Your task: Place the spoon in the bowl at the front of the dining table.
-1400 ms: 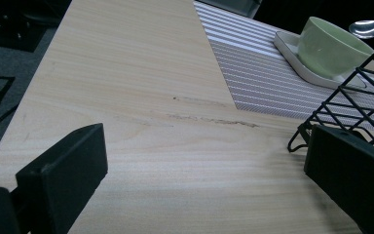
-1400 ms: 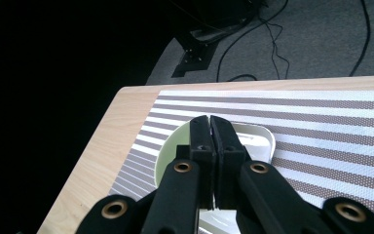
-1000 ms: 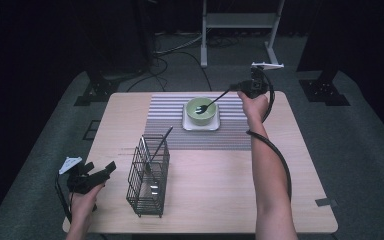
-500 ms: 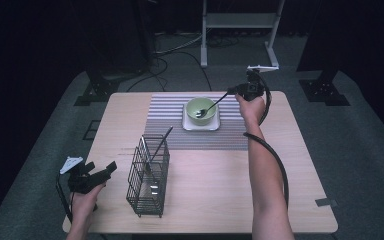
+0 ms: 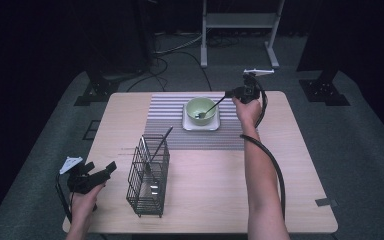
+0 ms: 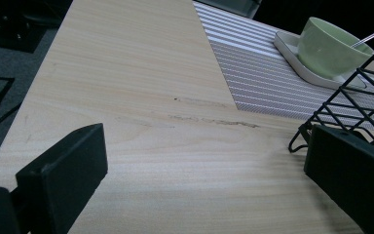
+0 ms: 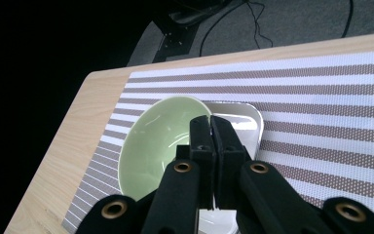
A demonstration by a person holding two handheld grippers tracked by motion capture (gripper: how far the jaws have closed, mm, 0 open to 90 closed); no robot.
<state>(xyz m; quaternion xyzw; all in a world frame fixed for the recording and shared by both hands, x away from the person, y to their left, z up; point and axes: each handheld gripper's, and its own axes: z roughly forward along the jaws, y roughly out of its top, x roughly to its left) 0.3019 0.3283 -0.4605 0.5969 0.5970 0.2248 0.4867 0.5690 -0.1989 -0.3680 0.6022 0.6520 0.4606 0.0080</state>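
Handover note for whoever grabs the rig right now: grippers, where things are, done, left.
Right gripper: shut on the spoon by its handle; the spoon's head is down inside the green bowl.
Left gripper: open, holding nothing, at the near left table edge beside the wire caddy.
The bowl sits on a white square plate on the striped placemat. The caddy has at least one utensil leaning in it.
Done: spoon brought to the bowl.
Left, probably: release the spoon and back the right gripper away; the left one looks idle.
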